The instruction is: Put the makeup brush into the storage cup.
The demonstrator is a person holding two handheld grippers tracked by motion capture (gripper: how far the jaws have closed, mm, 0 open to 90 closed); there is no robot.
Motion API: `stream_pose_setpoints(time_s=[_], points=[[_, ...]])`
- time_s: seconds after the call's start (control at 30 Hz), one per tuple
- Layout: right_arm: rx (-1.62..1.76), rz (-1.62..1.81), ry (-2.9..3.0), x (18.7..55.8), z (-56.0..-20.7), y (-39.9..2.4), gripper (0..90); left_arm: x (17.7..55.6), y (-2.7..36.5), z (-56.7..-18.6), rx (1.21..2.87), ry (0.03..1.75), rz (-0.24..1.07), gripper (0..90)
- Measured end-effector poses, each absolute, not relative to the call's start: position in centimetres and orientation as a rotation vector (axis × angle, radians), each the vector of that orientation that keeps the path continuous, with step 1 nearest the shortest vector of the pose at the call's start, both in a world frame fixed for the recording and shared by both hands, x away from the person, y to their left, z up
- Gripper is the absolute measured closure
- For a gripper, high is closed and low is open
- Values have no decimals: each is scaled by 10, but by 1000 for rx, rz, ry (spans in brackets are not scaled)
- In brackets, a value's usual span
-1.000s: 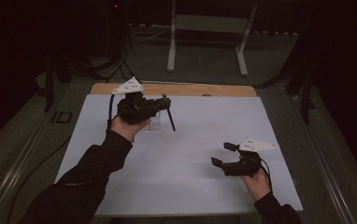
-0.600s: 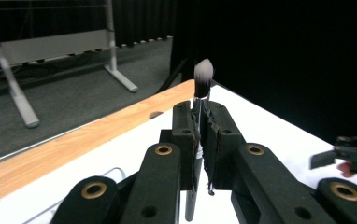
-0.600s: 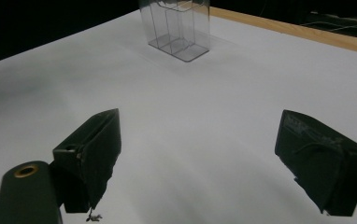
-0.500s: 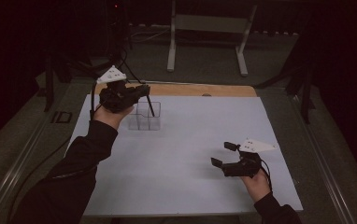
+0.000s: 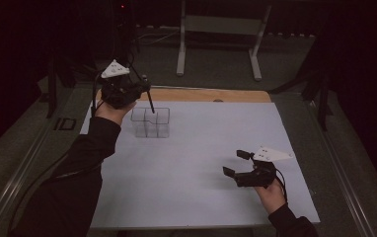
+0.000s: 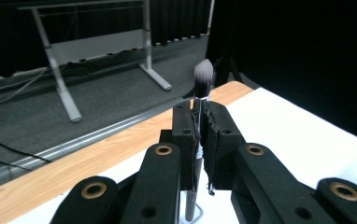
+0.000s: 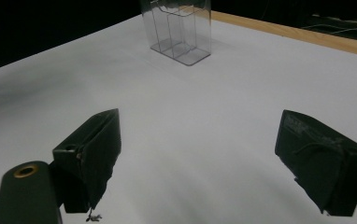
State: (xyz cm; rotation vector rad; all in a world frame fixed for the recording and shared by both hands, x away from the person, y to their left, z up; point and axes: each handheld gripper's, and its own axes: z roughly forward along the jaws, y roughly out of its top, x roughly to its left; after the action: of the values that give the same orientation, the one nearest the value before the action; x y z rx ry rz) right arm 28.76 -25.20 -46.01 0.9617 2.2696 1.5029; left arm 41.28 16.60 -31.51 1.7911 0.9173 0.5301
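My left gripper hangs above the table's far left, just left of a clear plastic organizer with several compartments. It is shut on a thin makeup brush, which stands nearly upright. The handle's lower end reaches down toward the organizer's back rim. In the left gripper view the bristle head rises above my closed jaws. Near the front right, my right gripper rests low over the white sheet, open with nothing between its jaws. The organizer stands far ahead of it.
A white sheet covers the table, with a strip of bare wood along the far edge. Beyond the table a grey metal stand and cables lie on the dark floor. Black curtains close off the back.
My left hand has carried the brush leftward and toward the far edge, from over the organizer to its left side, so the organizer now shows. The right gripper has stayed put.
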Motion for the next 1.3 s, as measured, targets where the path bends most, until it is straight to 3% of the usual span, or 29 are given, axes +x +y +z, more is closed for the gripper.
stream_pose_setpoints(time_s=[0.83,1.3], points=[[961,1507,2285,288,-462,-251,144,456,167,-357,1827,1046,550,851],[962,1504,2288,288,-462,-252,144,459,162,-378,1857,1084,479,851]])
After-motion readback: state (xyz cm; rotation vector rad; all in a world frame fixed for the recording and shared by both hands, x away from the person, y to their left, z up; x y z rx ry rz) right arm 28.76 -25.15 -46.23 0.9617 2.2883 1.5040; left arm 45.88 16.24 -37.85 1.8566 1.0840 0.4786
